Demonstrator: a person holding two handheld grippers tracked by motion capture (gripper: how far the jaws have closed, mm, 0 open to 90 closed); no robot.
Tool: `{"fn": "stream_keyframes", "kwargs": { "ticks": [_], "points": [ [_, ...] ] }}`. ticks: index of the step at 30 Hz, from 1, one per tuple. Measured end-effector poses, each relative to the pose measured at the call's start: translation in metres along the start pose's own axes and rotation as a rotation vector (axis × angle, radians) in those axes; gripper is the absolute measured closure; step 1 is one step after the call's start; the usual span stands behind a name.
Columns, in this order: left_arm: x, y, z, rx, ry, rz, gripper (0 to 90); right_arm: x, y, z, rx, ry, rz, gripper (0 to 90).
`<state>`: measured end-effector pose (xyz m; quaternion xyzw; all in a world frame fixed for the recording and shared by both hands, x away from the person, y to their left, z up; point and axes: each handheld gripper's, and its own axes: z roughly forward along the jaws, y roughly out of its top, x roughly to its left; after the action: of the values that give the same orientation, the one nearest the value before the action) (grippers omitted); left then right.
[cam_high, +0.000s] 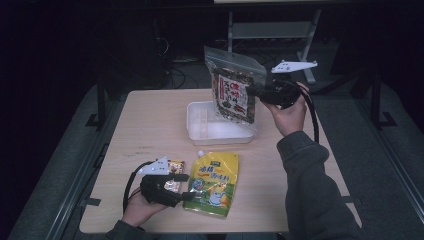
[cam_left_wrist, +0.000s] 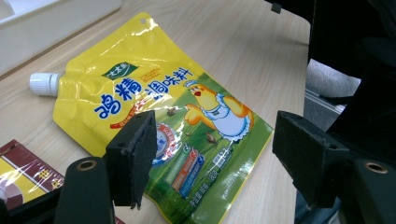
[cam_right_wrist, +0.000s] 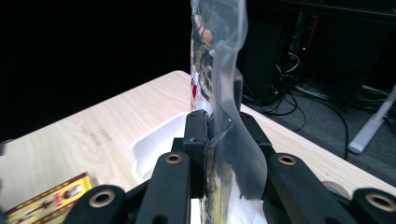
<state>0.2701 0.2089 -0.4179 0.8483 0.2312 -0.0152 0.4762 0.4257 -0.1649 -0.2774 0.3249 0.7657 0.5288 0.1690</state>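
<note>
Seaweed bag (cam_high: 233, 92) gripped above tray (cam_high: 200, 131), yellow pouch (cam_high: 212, 183) nearby

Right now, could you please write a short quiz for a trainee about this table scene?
1. True or false: the right gripper holds the clear bag above the white tray.
2. Which lies nearest the left gripper? A tray, B yellow pouch, C clear bag.
3. What colour is the pouch's cap?

Key: 1 true; 2 B; 3 white.
</note>
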Motion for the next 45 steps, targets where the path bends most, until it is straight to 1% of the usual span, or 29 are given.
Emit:
{"fn": "stream_keyframes", "kwargs": {
  "ticks": [2, 3, 4, 5, 6, 7, 10, 11, 12, 13, 19, 22, 23, 25, 26, 30, 31, 38, 43, 44, 45],
  "points": [
    [0.000, 0.000, 0.000, 0.002, 0.000, 0.000, 30.3, -0.001, -0.001, 0.003, 0.002, -0.001, 0.003, 76.0],
    [0.001, -0.001, 0.000, 0.000, 0.000, -0.001, 30.2, -0.005, -0.004, 0.011, 0.002, -0.006, 0.009, 76.0],
    [0.001, -0.001, 0.000, -0.001, -0.001, -0.002, 30.2, -0.005, -0.004, 0.011, 0.002, -0.006, 0.009, 76.0],
    [0.001, -0.001, 0.000, -0.001, -0.002, -0.003, 30.2, -0.008, -0.007, 0.019, 0.008, -0.012, 0.011, 76.0],
    [0.001, -0.001, 0.000, -0.001, -0.002, -0.003, 30.1, -0.008, -0.007, 0.019, 0.008, -0.012, 0.011, 76.0],
    [0.002, -0.002, 0.000, -0.001, -0.005, -0.001, 29.9, -0.010, -0.010, 0.026, 0.014, -0.022, 0.009, 76.0],
    [0.003, -0.002, 0.000, 0.000, -0.005, -0.007, 29.9, -0.013, -0.014, 0.031, 0.009, -0.019, 0.009, 76.0],
    [0.003, -0.003, 0.000, 0.004, -0.007, -0.007, 29.9, -0.015, -0.018, 0.036, 0.001, -0.015, 0.026, 76.0],
    [0.004, -0.003, 0.000, 0.003, -0.007, -0.007, 29.9, -0.015, -0.018, 0.036, 0.001, -0.015, 0.026, 76.0],
    [0.004, -0.004, 0.000, 0.004, -0.008, -0.008, 30.0, -0.016, -0.024, 0.039, -0.007, -0.018, 0.036, 76.0],
    [0.005, -0.005, 0.000, 0.001, -0.011, -0.015, 30.1, -0.019, -0.036, 0.051, -0.012, -0.015, 0.054, 76.0],
    [0.006, -0.005, -0.002, -0.012, 0.006, -0.017, 30.0, -0.020, -0.046, 0.058, -0.008, -0.027, 0.072, 75.9],
    [0.006, -0.005, -0.003, -0.012, 0.008, -0.017, 30.0, -0.020, -0.048, 0.058, -0.006, -0.038, 0.072, 75.9],
    [0.007, -0.005, -0.003, -0.014, 0.010, -0.018, 30.0, -0.020, -0.050, 0.059, -0.011, -0.038, 0.080, 75.9],
    [0.007, -0.006, -0.003, -0.015, 0.009, -0.020, 30.0, -0.020, -0.054, 0.059, -0.017, -0.037, 0.095, 75.8],
    [0.008, -0.006, -0.003, -0.010, 0.010, -0.023, 30.0, -0.019, -0.056, 0.058, -0.022, -0.034, 0.097, 75.8],
    [0.008, -0.006, -0.003, -0.011, 0.013, -0.023, 30.0, -0.019, -0.058, 0.058, -0.024, -0.037, 0.103, 75.7],
    [0.009, -0.007, -0.005, -0.021, 0.023, -0.027, 29.9, -0.018, -0.063, 0.056, -0.025, -0.041, 0.103, 75.6],
    [0.010, -0.007, -0.004, -0.017, 0.023, -0.030, 29.7, -0.022, -0.064, 0.056, -0.015, -0.033, 0.104, 75.4],
    [0.010, -0.007, -0.004, -0.016, 0.023, -0.032, 29.7, -0.024, -0.065, 0.055, -0.014, -0.028, 0.117, 75.2],
    [0.010, -0.007, -0.004, -0.016, 0.023, -0.032, 29.7, -0.024, -0.065, 0.055, -0.014, -0.028, 0.117, 75.2]
  ]
}}
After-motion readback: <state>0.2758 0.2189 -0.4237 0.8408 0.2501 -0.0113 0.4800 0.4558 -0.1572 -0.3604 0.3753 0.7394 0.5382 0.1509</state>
